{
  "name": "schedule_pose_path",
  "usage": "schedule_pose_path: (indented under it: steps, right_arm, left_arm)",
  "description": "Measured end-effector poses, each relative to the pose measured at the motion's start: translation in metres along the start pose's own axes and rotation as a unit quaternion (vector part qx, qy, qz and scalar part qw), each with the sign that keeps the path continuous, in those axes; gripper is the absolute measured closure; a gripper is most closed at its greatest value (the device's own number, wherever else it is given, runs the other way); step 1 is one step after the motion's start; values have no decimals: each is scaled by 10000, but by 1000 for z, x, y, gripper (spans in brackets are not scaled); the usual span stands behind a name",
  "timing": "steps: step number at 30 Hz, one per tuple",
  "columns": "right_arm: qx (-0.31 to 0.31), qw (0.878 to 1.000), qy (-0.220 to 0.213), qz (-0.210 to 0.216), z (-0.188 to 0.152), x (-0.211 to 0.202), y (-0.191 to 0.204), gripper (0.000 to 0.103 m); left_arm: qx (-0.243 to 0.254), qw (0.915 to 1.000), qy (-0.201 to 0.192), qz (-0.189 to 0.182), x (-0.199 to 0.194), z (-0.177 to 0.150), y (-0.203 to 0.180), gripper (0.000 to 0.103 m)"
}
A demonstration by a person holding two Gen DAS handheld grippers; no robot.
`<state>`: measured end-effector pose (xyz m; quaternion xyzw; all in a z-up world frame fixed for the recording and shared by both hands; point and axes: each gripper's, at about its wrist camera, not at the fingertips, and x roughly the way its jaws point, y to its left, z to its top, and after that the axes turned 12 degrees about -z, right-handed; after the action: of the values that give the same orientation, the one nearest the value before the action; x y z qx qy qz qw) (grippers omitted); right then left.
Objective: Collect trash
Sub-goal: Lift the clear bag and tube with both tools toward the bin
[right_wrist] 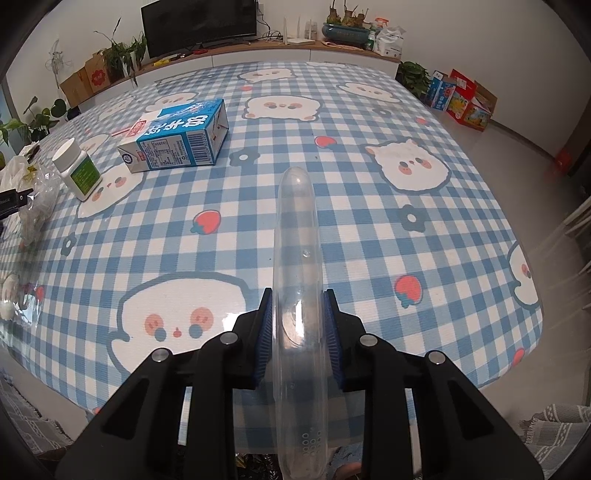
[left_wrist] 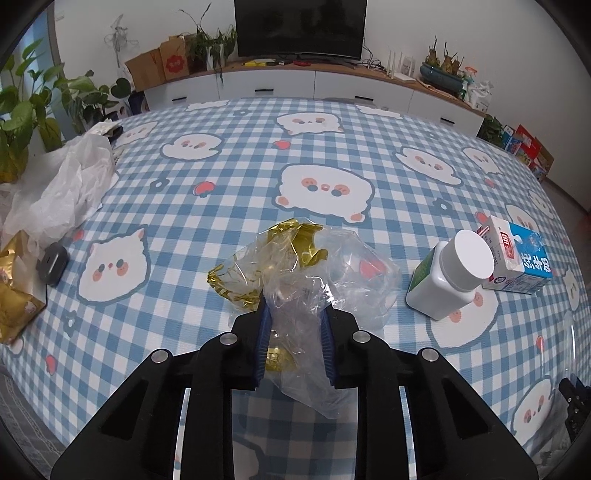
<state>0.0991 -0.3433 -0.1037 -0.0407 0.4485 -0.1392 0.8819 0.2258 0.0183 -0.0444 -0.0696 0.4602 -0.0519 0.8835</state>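
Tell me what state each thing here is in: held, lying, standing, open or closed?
Left gripper: shut on the crinkled clear plastic bag with gold foil.
Right gripper: shut on the clear plastic container edge.
Blue and white milk carton: lying on its side.
White pill bottle with green label: upright, cap on.
Television: off.

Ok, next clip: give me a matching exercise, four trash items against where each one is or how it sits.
Items:
1. clear plastic bag
2. clear plastic lid
3. milk carton
4. white bottle

States:
A. lying on its side on the tablecloth
B. standing upright on the tablecloth
C. held in the right gripper
D. held in the left gripper

Pairs: 1-D, 2-C, 3-A, 4-B
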Motion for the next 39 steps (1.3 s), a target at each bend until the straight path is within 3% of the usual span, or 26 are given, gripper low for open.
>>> schedule_pose_path:
  steps: [12, 21, 39]
  right_arm:
    - [-12, 9995, -246, 174, 4, -25, 5, 78]
    - [-26, 9984, -490, 293, 1, -52, 10, 78]
    - [-56, 9970, -591, 487, -35, -83, 15, 78]
  left_arm:
    - [-315, 9991, -214, -185, -38, -27, -7, 81]
    - [-78, 9985, -332, -420, -73, -53, -31, 81]
    - [222, 9981, -383, -433, -125, -127, -64, 81]
